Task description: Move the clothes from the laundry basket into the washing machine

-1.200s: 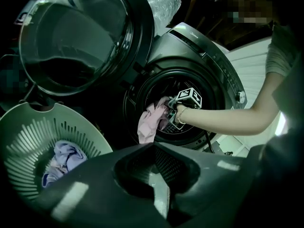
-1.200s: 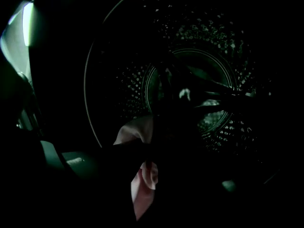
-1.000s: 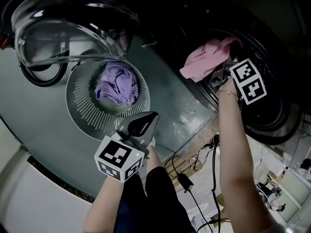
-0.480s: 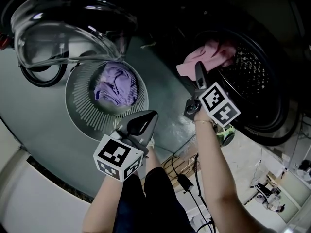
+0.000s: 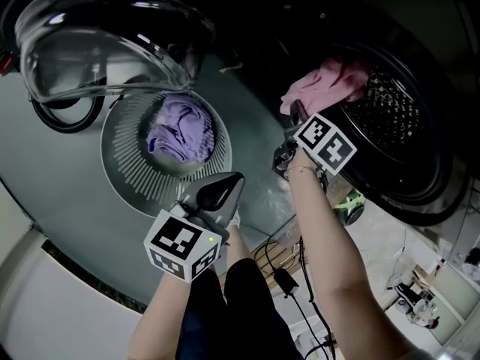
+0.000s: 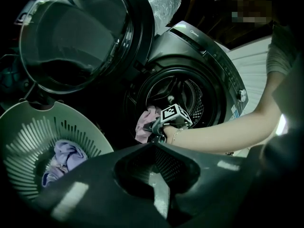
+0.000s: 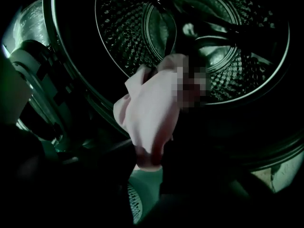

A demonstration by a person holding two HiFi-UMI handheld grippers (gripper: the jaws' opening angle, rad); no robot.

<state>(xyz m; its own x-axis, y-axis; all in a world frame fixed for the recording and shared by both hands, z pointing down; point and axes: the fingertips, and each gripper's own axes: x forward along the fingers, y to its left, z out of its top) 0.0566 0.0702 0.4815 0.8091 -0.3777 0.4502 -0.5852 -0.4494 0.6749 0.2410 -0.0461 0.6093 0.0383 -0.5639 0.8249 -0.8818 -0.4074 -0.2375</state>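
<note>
The right gripper (image 5: pixel 292 118) pinches the hanging end of the pink garment (image 5: pixel 324 85), which is draped over the lip of the washing machine drum (image 5: pixel 394 118); the darkness blurs that grip. The left gripper (image 5: pixel 229 184) is closed and empty near the laundry basket (image 5: pixel 124 172), which holds purple clothes (image 5: pixel 180 130).

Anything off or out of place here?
The pink garment is only partly loaded: it drapes out of the drum over the door rim and hangs outside. The right gripper appears to pinch its lower end. Nothing else looks odd.
</note>
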